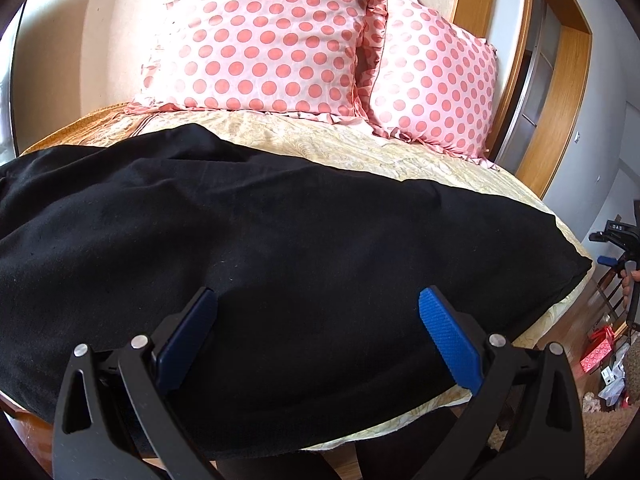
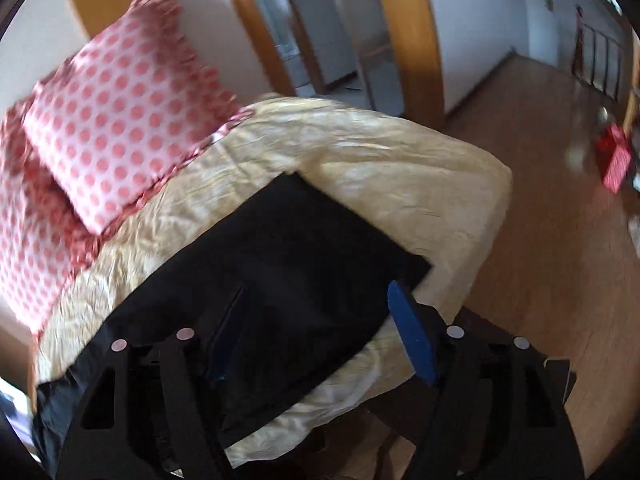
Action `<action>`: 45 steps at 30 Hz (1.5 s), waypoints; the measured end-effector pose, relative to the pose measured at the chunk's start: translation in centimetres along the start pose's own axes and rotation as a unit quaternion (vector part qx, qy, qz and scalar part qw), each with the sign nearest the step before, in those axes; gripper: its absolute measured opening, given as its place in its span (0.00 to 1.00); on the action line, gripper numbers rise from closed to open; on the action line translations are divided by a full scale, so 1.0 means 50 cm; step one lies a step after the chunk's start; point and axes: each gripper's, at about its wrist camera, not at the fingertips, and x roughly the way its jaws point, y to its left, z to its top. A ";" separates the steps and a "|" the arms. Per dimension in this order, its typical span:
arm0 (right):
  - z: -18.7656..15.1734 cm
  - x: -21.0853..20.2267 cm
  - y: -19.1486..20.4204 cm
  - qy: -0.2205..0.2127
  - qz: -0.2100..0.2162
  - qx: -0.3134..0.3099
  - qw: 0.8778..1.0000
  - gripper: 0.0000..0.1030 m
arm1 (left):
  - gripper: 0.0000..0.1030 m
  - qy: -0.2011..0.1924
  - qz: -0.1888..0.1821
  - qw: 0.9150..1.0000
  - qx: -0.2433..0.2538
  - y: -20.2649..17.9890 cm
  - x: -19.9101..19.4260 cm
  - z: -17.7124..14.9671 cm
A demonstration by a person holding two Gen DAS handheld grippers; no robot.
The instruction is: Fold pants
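Black pants (image 1: 248, 248) lie spread flat across the cream bedspread (image 1: 360, 148). My left gripper (image 1: 318, 300) is open and empty, hovering just above the pants near the bed's front edge. In the right wrist view the pants' squared end (image 2: 288, 256) lies near the bed's corner. My right gripper (image 2: 320, 300) is open and empty above that end; its right blue pad (image 2: 412, 332) sits by the pants' corner. The right gripper also shows in the left wrist view (image 1: 618, 248), off the bed's right side.
Two pink polka-dot pillows (image 1: 264, 36) (image 1: 432, 76) lean against the wall at the head of the bed. A wooden door frame (image 2: 416, 36) stands behind. Wooden floor (image 2: 532, 216) lies to the right, with a red bag (image 2: 616, 160) and clutter (image 1: 608, 368).
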 end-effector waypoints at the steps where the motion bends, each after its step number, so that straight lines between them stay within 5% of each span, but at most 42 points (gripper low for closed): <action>1: 0.006 0.008 -0.022 0.003 0.001 0.020 1.000 0.61 | 0.98 0.000 0.001 1.000 0.000 0.000 0.000 0.000; 5: -0.005 0.020 -0.062 0.018 0.027 0.059 0.998 0.46 | 0.98 0.002 0.000 1.000 -0.001 -0.001 -0.002 -0.001; 13: -0.009 0.008 -0.058 -0.008 0.036 0.052 0.998 0.41 | 0.98 0.006 0.005 1.000 0.005 0.001 -0.002 -0.003; 28: -0.026 0.049 -0.050 0.017 0.049 0.045 0.998 0.33 | 0.98 0.008 0.011 1.000 0.014 -0.003 -0.001 -0.005; 29: -0.026 0.050 -0.041 0.015 0.043 0.030 0.999 0.31 | 0.98 0.008 0.011 1.000 0.013 -0.003 0.000 -0.004; 31: -0.024 0.055 -0.036 0.012 0.051 0.025 0.998 0.08 | 0.98 0.009 0.013 1.000 0.012 -0.005 0.002 -0.003; 33: -0.015 0.055 -0.044 0.000 0.044 0.039 0.998 0.06 | 0.98 0.011 0.012 1.000 0.009 -0.005 0.002 -0.001; 45: -0.017 0.050 -0.061 -0.011 0.012 0.049 0.999 0.06 | 0.98 0.017 0.000 1.000 0.014 -0.017 0.004 0.000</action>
